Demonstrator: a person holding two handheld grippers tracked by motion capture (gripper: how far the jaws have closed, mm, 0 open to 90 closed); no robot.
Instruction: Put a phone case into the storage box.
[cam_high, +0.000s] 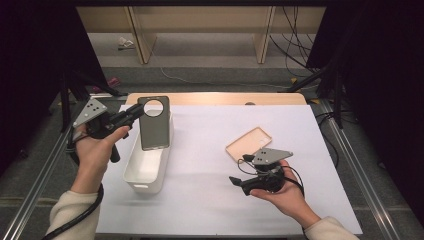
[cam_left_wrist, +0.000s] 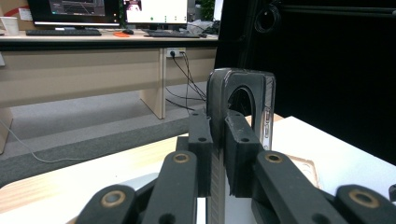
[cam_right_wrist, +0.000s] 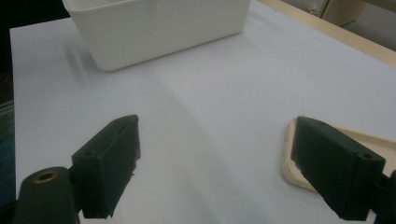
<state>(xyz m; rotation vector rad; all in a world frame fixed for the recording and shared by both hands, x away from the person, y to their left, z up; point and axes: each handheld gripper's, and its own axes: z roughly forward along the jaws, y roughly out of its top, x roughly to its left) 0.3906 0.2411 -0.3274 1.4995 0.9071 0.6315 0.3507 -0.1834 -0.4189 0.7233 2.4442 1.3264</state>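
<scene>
A dark grey phone case (cam_high: 154, 125) with a round camera hole hangs upright over the far end of a white bin (cam_high: 131, 159). My left gripper (cam_high: 136, 113) is shut on the case's left edge; in the left gripper view the case (cam_left_wrist: 240, 100) stands clamped between the jaws of this gripper (cam_left_wrist: 218, 140). A beige phone case (cam_high: 248, 144) lies flat on the white sheet, right of centre. Just in front of it, my right gripper (cam_high: 240, 170) rests in a hand, open and holding nothing. In the right gripper view the open gripper (cam_right_wrist: 217, 163) faces the bin (cam_right_wrist: 159, 28), with the beige case (cam_right_wrist: 288, 158) beside its right jaw.
A white sheet (cam_high: 215, 200) covers the table, with a wooden edge (cam_high: 215, 98) at the back. Metal rails (cam_high: 350, 155) run along both sides. Beyond the table are desk legs (cam_high: 142, 45) and cables on the floor (cam_high: 295, 55).
</scene>
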